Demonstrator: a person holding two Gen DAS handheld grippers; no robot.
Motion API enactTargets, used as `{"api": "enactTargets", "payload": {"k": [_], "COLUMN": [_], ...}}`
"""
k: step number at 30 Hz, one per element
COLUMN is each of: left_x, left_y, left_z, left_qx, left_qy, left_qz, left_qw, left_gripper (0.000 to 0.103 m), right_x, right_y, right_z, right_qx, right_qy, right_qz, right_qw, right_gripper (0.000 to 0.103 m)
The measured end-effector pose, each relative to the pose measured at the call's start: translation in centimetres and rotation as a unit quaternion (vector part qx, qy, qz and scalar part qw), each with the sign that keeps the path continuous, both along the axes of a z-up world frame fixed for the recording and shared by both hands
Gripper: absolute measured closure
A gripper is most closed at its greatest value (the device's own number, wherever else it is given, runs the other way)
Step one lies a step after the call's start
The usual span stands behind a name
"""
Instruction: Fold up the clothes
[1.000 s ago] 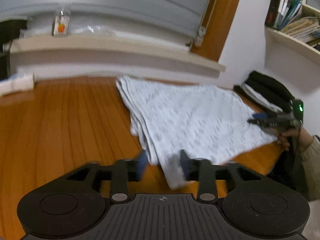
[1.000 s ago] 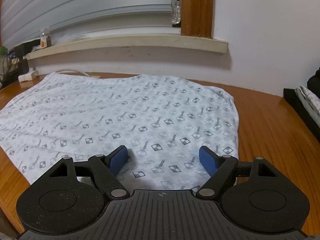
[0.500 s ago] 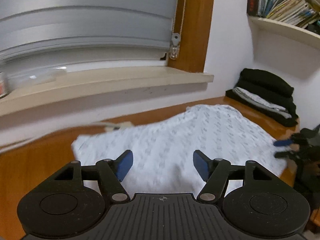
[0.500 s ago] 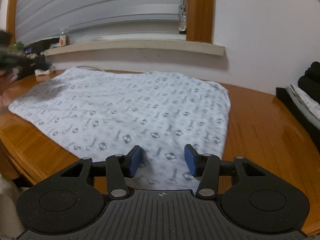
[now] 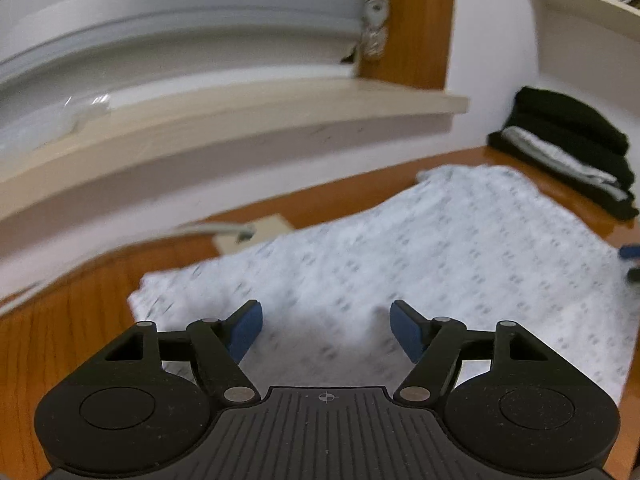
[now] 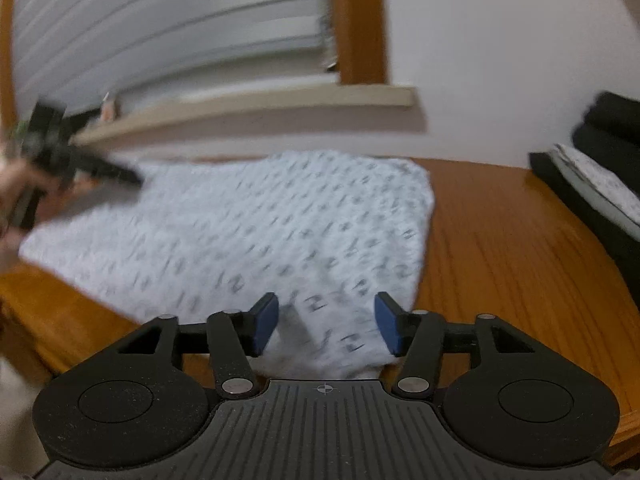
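Cloth (image 6: 248, 232) flat on table (image 6: 500, 248), edge at my twelve; both grippers, left (image 5: 326, 330), right (image 6: 326, 326), jaws opening, nothing pinched.

The left black two-finger gripper with blue pads (image 5: 326, 330) is tilting downward, its jaws opening wide with nothing pinched between them. The right black blue-padded gripper (image 6: 326, 324) is angling down too, jaws opening, pads pressing on nothing.

Folded cloth (image 6: 256, 232) flat on table (image 6: 500, 248). Clothes stack (image 5: 568, 148) right of cloth, against wall. Windowsill (image 5: 224, 120) behind. Left gripper (image 5: 326, 330) over cloth's left end, right gripper (image 6: 326, 322) over near right corner.
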State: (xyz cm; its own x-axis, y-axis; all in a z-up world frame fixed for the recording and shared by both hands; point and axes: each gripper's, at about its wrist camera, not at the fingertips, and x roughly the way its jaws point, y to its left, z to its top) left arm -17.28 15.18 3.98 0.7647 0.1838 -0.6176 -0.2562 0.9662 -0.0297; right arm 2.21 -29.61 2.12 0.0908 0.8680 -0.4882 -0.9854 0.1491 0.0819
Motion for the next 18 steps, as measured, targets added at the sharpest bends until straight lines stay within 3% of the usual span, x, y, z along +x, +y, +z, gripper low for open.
{"api": "enactTargets", "payload": {"k": [3,7,15,18], "left_x": [-0.6,-1.0,-1.7,-1.6], "left_y": [0.8,0.6,0.7,0.4], "left_z": [-0.9,-1.1,-1.4,-1.4], "left_qx": [0.001,0.016,0.025,0.033], "left_qy": [0.009,0.009,0.0,0.002], "left_qz": [0.005,-0.004,-0.01,-0.008], "left_qw": [0.9999,0.9998,0.9996,0.9994], "left_gripper": [0.029,0.029,0.029,0.029], "right_x": [0.8,1.6,3.2,2.5], "right_y": [0.8,1.4,1.9,2.5], "right_z": [-0.3,-1.0,-1.2,-1.4], "right_qx": [-0.009,-0.013,0.007,0.003], "right_qy": [-0.006,0.009,0.053,0.032], "right_qz": [-0.03,-0.043,-0.066,-0.06], "right_qw": [0.999,0.999,0.996,0.998], "right_gripper": [0.045,0.034,0.032,0.032]}}
